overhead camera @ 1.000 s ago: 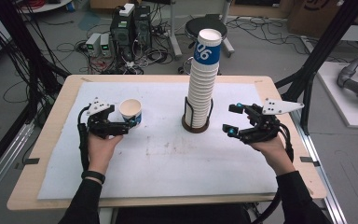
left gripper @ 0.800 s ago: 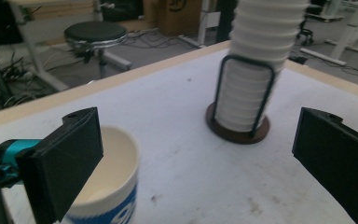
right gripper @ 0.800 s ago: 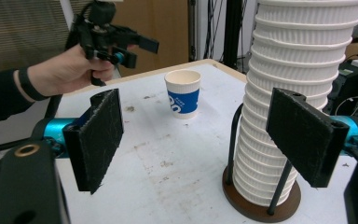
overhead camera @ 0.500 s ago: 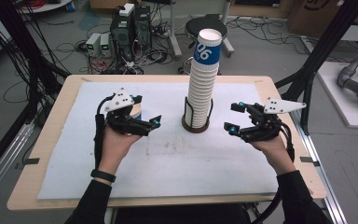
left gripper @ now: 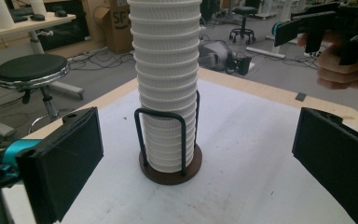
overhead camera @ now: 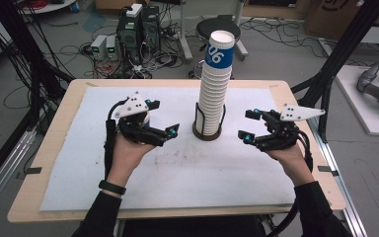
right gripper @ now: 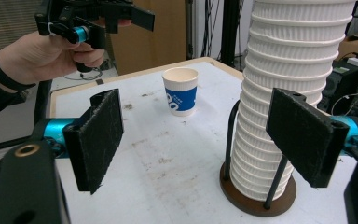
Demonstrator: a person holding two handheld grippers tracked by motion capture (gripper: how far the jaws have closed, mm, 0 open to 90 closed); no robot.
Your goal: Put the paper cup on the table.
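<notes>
A tall stack of white ribbed paper cups (overhead camera: 213,94), the top one with a blue band, stands in a black wire holder with a round brown base (overhead camera: 207,133) at the table's middle. A single blue-and-white cup (right gripper: 181,91) stands upright on the white mat, apart from both grippers. My left gripper (overhead camera: 163,117) hovers left of the stack with its jaws wide apart and nothing between them. In the left gripper view it (left gripper: 198,140) faces the stack (left gripper: 168,84). My right gripper (overhead camera: 246,125) is open to the right of the stack (right gripper: 284,93), also holding nothing.
A white mat (overhead camera: 177,168) covers the wooden table (overhead camera: 54,207). A black stool (overhead camera: 217,27), computer boxes (overhead camera: 133,24) and cables sit on the floor behind the table. Black frame posts (overhead camera: 340,54) rise at the right.
My left gripper has left the single cup's side, risen and shifted right toward the stack, now covering that cup in the high view. The right gripper has barely moved.
</notes>
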